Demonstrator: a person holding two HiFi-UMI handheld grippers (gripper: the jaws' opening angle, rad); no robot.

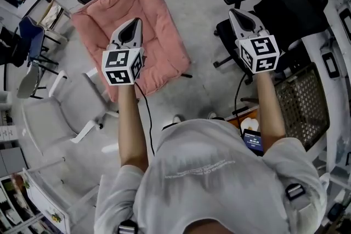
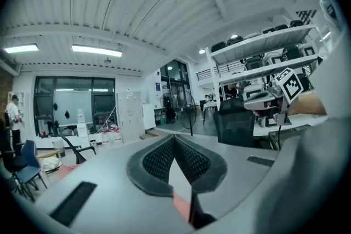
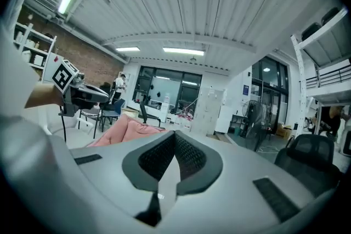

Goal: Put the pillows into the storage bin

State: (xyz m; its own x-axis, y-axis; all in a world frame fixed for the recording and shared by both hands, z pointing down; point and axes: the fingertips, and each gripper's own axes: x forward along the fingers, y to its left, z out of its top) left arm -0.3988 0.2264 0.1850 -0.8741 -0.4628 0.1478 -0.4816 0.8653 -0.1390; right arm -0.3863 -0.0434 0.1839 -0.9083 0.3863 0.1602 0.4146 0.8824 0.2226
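- Head view: both forearms reach forward with a gripper in each hand, and the marker cubes face the camera.
- Left gripper [image 1: 134, 22]: jaws closed tip to tip with nothing in them. It overlaps the pillow [image 1: 159, 35] in this view but has no hold on it.
- Right gripper [image 1: 235, 10]: jaws also closed and empty. It shows over a black office chair [image 1: 241, 35], well apart from the pillow.
- Pillow: pink, quilted and large, spread out left of centre with one corner toward the person. Grey floor [image 1: 203, 13] lies to its right. What it rests on I cannot tell.
- White chair [image 1: 55, 118]: near the pillow's lower-left edge.
- Left gripper view: the black ribbed pads meet along one line with no gap at the tips. The camera looks roughly level across the room under a ribbed ceiling [image 2: 137, 3]. The right gripper's marker cube shows at the right edge. A pink sliver of pillow shows low, below the closed pads, but it is not pinched by them.
- Right gripper view: pads together and empty. The pillow shows as a pink hump beyond the jaws, to the left. The left gripper's marker cube sits at the far left edge.
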